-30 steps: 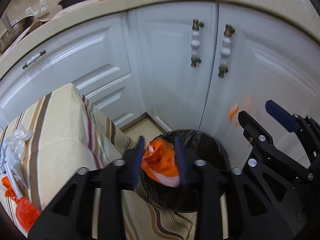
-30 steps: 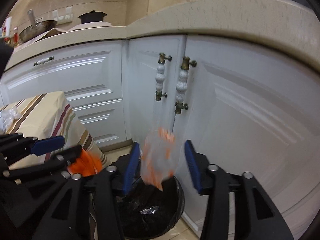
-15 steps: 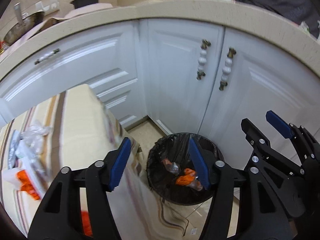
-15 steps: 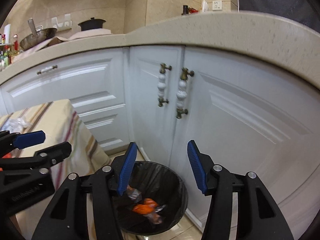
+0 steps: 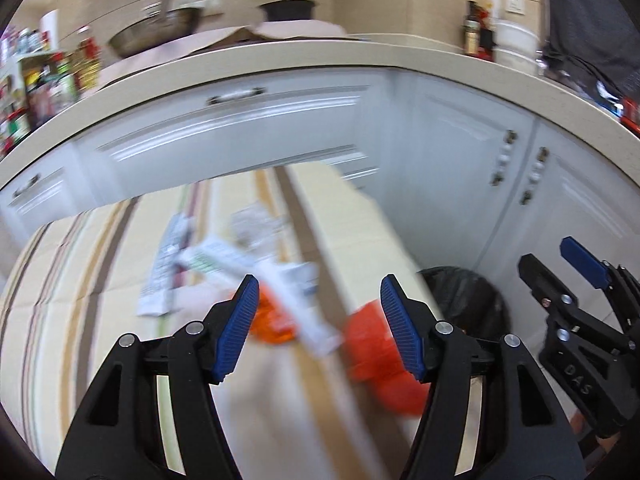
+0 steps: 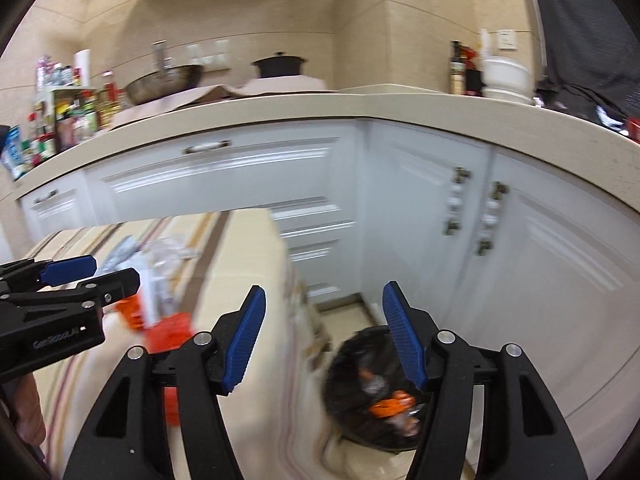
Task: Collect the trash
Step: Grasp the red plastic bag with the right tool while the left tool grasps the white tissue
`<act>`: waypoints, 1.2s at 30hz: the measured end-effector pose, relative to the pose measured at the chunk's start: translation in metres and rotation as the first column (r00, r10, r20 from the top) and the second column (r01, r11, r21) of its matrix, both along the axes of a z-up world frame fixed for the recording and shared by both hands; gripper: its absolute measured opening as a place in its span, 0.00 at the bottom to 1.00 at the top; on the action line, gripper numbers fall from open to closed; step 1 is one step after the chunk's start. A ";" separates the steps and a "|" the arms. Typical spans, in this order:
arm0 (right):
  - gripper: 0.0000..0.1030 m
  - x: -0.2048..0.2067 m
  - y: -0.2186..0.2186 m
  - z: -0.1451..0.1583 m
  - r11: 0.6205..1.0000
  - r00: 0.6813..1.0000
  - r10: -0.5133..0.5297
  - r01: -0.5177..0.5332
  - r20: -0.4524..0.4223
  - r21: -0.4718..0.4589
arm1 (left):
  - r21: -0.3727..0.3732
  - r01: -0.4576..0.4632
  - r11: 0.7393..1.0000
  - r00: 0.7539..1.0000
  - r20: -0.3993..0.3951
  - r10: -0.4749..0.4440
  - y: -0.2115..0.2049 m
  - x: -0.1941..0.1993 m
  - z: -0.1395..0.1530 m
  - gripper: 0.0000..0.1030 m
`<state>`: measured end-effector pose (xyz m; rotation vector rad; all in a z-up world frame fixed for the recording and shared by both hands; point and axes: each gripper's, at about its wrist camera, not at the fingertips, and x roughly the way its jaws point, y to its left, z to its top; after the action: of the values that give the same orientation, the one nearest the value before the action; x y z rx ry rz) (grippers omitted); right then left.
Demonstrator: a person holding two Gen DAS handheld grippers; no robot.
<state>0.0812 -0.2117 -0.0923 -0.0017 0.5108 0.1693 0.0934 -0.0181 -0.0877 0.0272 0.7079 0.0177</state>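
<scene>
Both grippers swung from bin back toward table since earlier frame. Left gripper (image 5: 320, 312): jaws apart, empty, above blurred orange and white wrappers (image 5: 280, 292) on striped tablecloth (image 5: 80, 280). Right gripper (image 6: 324, 332): jaws apart, empty. Black-lined round trash bin (image 6: 360, 360) on floor holds orange scraps (image 6: 388, 404).

A cream tablecloth (image 5: 100, 280) with brown, maroon and green stripes carries orange plastic wrappers (image 5: 380, 344) and white paper packets (image 5: 224, 260), beside a black-lined round bin (image 6: 352, 364) and white cabinet doors (image 6: 540, 260).
</scene>
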 end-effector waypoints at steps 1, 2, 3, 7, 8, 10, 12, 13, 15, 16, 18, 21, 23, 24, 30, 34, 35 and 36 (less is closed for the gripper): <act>0.60 -0.003 0.006 -0.001 1.000 1.000 0.013 -0.013 -0.003 0.001 | 0.006 -0.025 1.000 1.000 -0.004 0.025 0.012 -0.005 -0.001 0.60; 0.60 -0.006 0.014 -0.002 0.999 0.999 0.033 -0.033 -0.009 0.002 | 0.008 -0.043 0.999 0.999 -0.005 0.043 0.022 -0.010 -0.001 0.60; 0.60 -0.009 0.019 -0.003 0.999 0.999 0.045 -0.045 -0.013 0.003 | 0.010 -0.063 0.998 0.998 -0.008 0.063 0.031 -0.015 -0.002 0.60; 0.63 -0.019 0.044 -0.014 0.995 0.993 0.105 -0.104 -0.054 0.012 | 0.016 -0.127 0.992 0.992 -0.021 0.127 0.064 -0.030 -0.007 0.60; 0.63 -0.020 0.049 -0.016 0.994 0.992 0.112 -0.111 -0.062 0.011 | 0.018 -0.143 0.990 0.989 -0.024 0.144 0.072 -0.035 -0.009 0.60; 0.63 -0.022 0.060 -0.024 0.991 0.988 0.130 -0.130 -0.086 0.005 | 0.024 -0.162 0.987 0.986 -0.029 0.163 0.084 -0.043 -0.012 0.60; 0.63 -0.022 0.069 -0.031 0.990 0.983 0.140 -0.143 -0.116 -0.012 | 0.031 -0.181 0.983 0.983 -0.037 0.182 0.093 -0.050 -0.017 0.60; 0.63 -0.020 0.072 -0.033 0.989 0.982 0.141 -0.145 -0.127 -0.018 | 0.030 -0.187 0.982 0.981 -0.041 0.188 0.097 -0.053 -0.019 0.60; 0.63 -0.019 0.076 -0.039 0.989 0.978 0.138 -0.144 -0.154 -0.027 | 0.025 -0.198 0.980 0.979 -0.049 0.199 0.104 -0.058 -0.022 0.60; 0.63 -0.018 0.077 -0.041 0.990 0.977 0.134 -0.141 -0.163 -0.030 | 0.024 -0.201 0.979 0.978 -0.051 0.202 0.106 -0.059 -0.023 0.60; 0.63 -0.017 0.079 -0.045 0.989 0.974 0.134 -0.142 -0.181 -0.033 | 0.018 -0.205 0.979 0.977 -0.054 0.205 0.109 -0.063 -0.024 0.60; 0.53 -0.018 0.082 -0.048 0.989 0.972 0.132 -0.142 -0.197 -0.040 | 0.018 -0.204 0.979 0.977 -0.057 0.205 0.109 -0.063 -0.027 0.60; 0.39 -0.018 0.083 -0.049 0.987 0.969 0.142 -0.153 -0.203 -0.042 | 0.015 -0.204 0.979 0.977 -0.059 0.204 0.110 -0.062 -0.029 0.60; 0.39 -0.018 0.084 -0.050 0.987 0.969 0.143 -0.155 -0.201 -0.046 | 0.015 -0.204 0.979 0.977 -0.060 0.205 0.110 -0.061 -0.029 0.60; 0.38 -0.021 0.085 -0.041 0.986 0.980 0.135 -0.148 -0.145 -0.083 | 0.020 -0.202 0.979 0.977 -0.061 0.203 0.107 -0.053 -0.031 0.60; 0.38 -0.017 0.085 -0.030 0.984 0.986 0.130 -0.141 -0.102 -0.107 | 0.019 -0.196 0.980 0.979 -0.058 0.196 0.103 -0.044 -0.032 0.60; 0.38 -0.015 0.084 -0.027 0.984 0.987 0.129 -0.139 -0.092 -0.109 | 0.021 -0.192 0.981 0.980 -0.055 0.193 0.101 -0.040 -0.032 0.60; 0.38 -0.013 0.083 -0.024 0.984 0.989 0.126 -0.134 -0.078 -0.114 | 0.025 -0.188 0.982 0.981 -0.051 0.189 0.098 -0.037 -0.032 0.60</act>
<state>0.0686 -0.1288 -0.1164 -0.1467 0.5913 0.2670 0.0567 0.0803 -0.1197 -0.0200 0.7620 0.2067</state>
